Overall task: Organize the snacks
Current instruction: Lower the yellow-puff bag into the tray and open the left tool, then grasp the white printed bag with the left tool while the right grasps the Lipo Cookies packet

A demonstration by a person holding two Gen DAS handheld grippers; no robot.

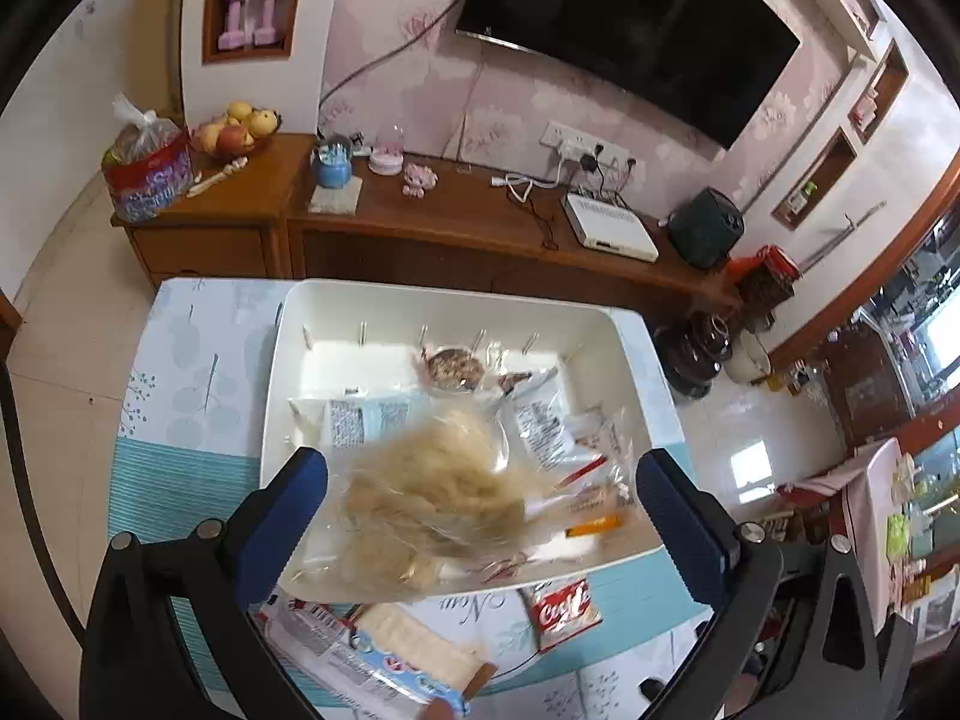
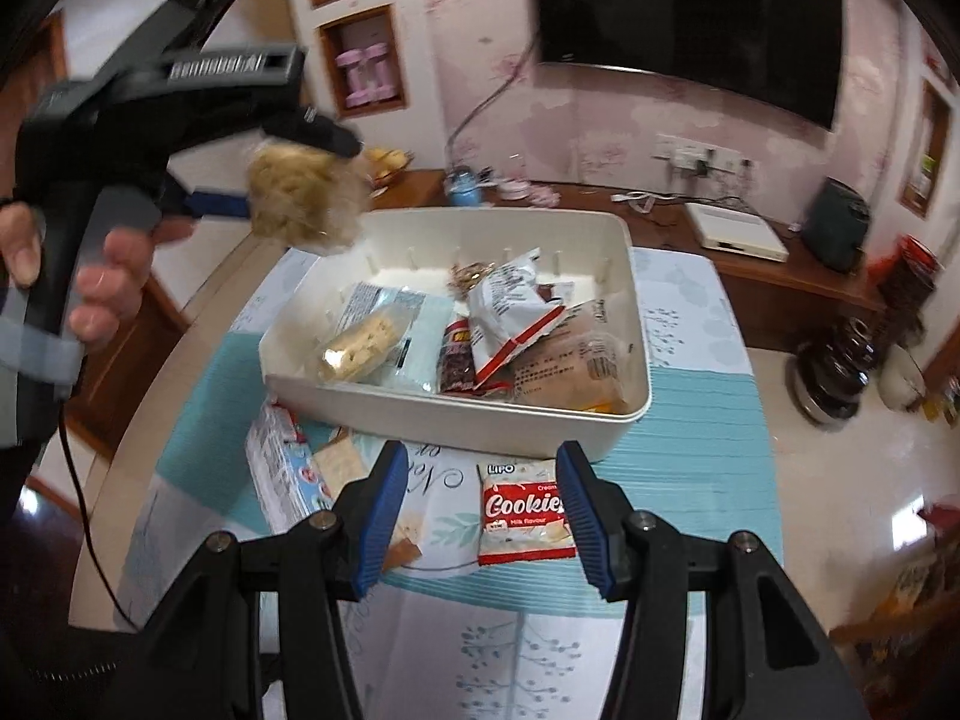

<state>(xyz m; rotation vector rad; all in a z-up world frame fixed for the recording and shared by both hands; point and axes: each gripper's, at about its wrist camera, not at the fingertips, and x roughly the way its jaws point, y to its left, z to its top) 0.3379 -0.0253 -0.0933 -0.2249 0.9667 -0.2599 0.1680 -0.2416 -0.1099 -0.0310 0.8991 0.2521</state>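
A white bin [image 1: 282,360] [image 2: 636,300] on the table holds several snack packets. My left gripper [image 1: 480,498] has its jaws wide apart above the bin's near edge. A clear bag with a fluffy tan snack [image 1: 432,492] is blurred between the jaws, touching neither pad. In the right wrist view that bag [image 2: 306,198] is in the air just below the left gripper [image 2: 282,174], above the bin's left corner. My right gripper [image 2: 480,516] is open and empty, low over a red Cookies packet [image 2: 522,510] [image 1: 564,606]. A long cracker pack [image 1: 384,654] [image 2: 282,468] lies in front of the bin.
The table has a teal and white patterned cloth [image 2: 708,438]. Behind it stands a wooden TV cabinet [image 1: 456,228] with a fruit bowl [image 1: 234,132], a white box and cables. A TV [image 1: 630,18] hangs on the wall. Dark jars [image 2: 840,366] stand on the floor at right.
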